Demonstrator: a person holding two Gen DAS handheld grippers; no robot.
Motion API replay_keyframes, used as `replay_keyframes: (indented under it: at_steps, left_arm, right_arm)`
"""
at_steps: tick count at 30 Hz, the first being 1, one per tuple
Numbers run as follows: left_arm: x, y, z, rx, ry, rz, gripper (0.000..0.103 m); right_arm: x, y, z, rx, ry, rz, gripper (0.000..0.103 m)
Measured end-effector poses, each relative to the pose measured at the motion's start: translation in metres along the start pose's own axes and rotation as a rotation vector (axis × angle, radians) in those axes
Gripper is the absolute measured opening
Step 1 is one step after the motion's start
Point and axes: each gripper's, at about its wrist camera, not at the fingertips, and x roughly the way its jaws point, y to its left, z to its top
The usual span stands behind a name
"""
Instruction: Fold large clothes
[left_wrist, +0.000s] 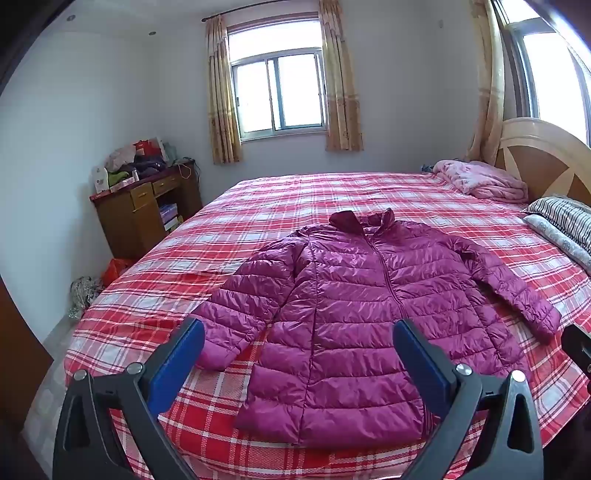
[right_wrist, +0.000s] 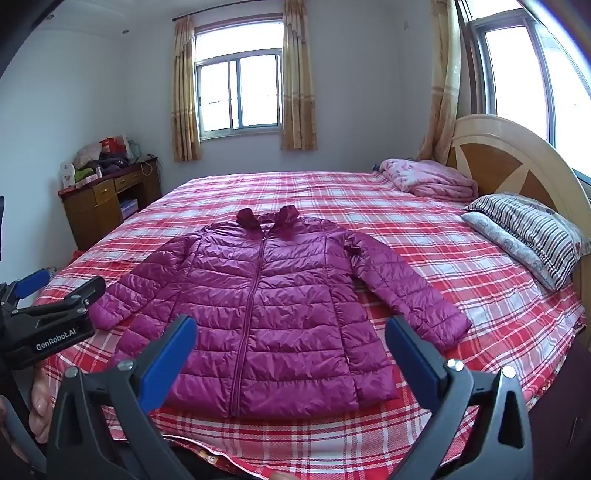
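Note:
A magenta quilted puffer jacket (left_wrist: 362, 306) lies flat and zipped on the red plaid bed (left_wrist: 258, 206), collar towards the far side, both sleeves spread outwards. It also shows in the right wrist view (right_wrist: 266, 310). My left gripper (left_wrist: 297, 332) is open and empty, held above the jacket's hem, apart from it. My right gripper (right_wrist: 290, 328) is open and empty, also above the near hem. The left gripper's body (right_wrist: 48, 317) shows at the left edge of the right wrist view.
A folded pink blanket (right_wrist: 428, 181) and striped pillows (right_wrist: 532, 236) lie by the wooden headboard (right_wrist: 506, 158) on the right. A cluttered wooden desk (left_wrist: 144, 206) stands left of the bed. Bags (left_wrist: 88, 291) lie on the floor beside the bed.

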Motion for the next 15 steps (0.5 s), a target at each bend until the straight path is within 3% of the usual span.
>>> replay_keyframes:
  at_steps: [15]
  left_arm:
    - [0.0003,0.0058,0.0022,-0.016,-0.015,0.005,0.102]
  right_arm:
    - [0.0026,-0.0015,-0.0005,-0.002,-0.005,-0.001,0.103]
